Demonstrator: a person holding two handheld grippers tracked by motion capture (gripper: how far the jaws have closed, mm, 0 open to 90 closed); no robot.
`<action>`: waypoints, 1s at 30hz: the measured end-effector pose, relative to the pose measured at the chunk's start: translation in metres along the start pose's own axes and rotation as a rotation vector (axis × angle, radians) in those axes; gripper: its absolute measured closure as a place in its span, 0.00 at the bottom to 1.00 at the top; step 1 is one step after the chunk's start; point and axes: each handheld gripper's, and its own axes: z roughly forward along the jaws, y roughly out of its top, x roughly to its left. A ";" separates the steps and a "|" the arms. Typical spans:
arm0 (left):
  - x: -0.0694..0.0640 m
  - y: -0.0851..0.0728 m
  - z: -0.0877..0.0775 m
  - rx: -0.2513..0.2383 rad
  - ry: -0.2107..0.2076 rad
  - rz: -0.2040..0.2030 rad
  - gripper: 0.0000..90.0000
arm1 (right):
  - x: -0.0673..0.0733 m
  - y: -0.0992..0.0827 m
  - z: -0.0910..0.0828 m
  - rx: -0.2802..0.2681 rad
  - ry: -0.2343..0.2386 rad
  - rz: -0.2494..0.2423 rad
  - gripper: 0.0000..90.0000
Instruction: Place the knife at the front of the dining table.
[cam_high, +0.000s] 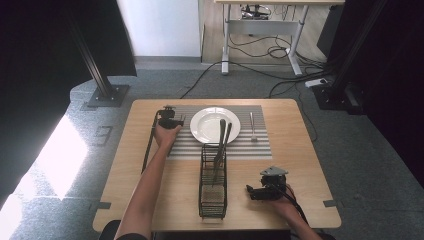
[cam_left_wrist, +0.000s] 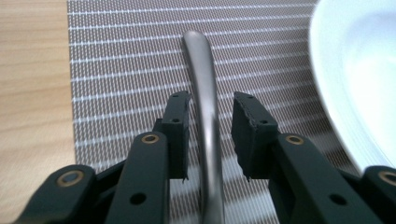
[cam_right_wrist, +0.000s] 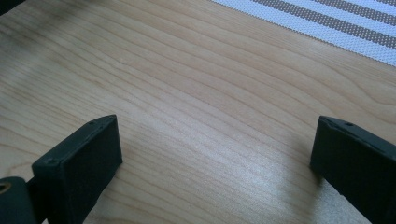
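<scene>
The left tongs (cam_left_wrist: 211, 135) stand a little open over the striped mat (cam_left_wrist: 121, 70), their jaws straddling a metal handle (cam_left_wrist: 205, 93) with a gap on each side, so nothing is clamped. The handle is smooth, polished steel, gently arched, and it will probably behave as a stiff, fairly light, slippery piece; a pinch across its narrow flat shank, about where the jaws now flank it, looks a better hold than the rounded end, which may slide out. Which utensil it belongs to cannot be told, since its working end lies hidden beneath the tongs. In the left gripper view its long axis runs straight away from the camera, in line with the tongs, the rounded end pointing off across the mat, with the white plate (cam_left_wrist: 355, 84) just beside it. In the high view the left tongs (cam_high: 176, 121) sit at the mat's left edge, near the plate (cam_high: 202, 125), and the handle is too small to make out there. The right tongs (cam_right_wrist: 215, 163) are wide open and empty, low over bare desk (cam_right_wrist: 187, 70) near the person; in the high view they (cam_high: 248, 190) rest beside a wire rack (cam_high: 213, 192) holding long utensils. A fork (cam_high: 253, 125) lies on the mat right of the plate.
</scene>
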 end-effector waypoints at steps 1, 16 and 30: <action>-0.001 -0.004 -0.006 0.000 -0.002 0.016 0.74 | 0.000 0.000 0.000 0.000 0.001 0.000 0.02; 0.002 -0.026 -0.019 0.055 -0.025 0.076 0.78 | 0.001 -0.001 -0.001 0.000 0.002 -0.002 0.02; 0.004 -0.017 -0.005 -0.014 0.031 0.043 0.89 | 0.001 -0.001 -0.001 0.001 0.007 -0.005 0.02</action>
